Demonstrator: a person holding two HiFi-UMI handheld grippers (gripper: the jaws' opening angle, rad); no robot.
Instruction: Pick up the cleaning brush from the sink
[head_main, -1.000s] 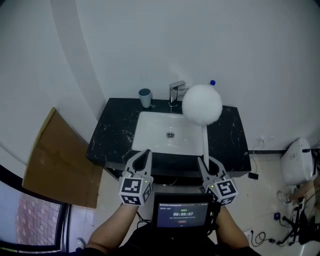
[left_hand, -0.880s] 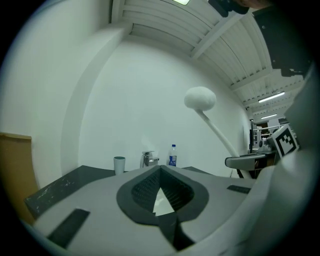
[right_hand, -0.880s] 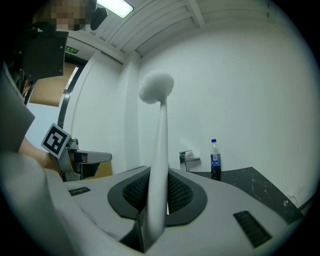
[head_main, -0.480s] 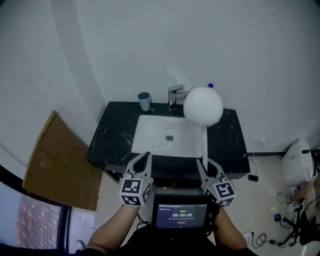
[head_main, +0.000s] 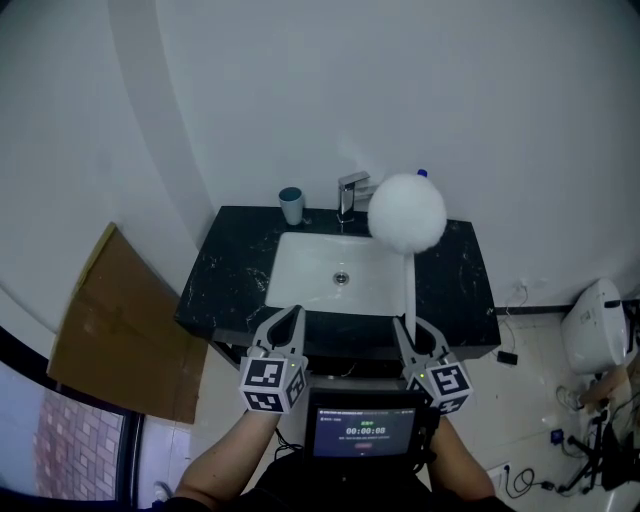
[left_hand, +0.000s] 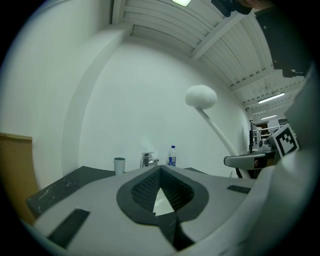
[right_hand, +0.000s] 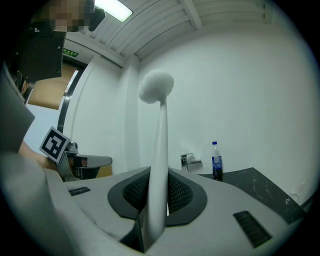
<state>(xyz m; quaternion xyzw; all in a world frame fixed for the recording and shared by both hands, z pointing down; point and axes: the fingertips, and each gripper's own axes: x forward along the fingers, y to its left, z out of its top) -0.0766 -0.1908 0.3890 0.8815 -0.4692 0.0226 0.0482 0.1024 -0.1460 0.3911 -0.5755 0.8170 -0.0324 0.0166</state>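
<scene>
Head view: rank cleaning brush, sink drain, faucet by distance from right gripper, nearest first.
1. cleaning brush: handle clamped in the right gripper.
2. sink drain: ahead, slightly left.
3. faucet: far edge of the counter, left of the brush head.

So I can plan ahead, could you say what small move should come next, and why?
Probably just hold steady: the right hand-held gripper already clamps the brush by its handle, head raised above the sink, so the pickup looks done.
</scene>
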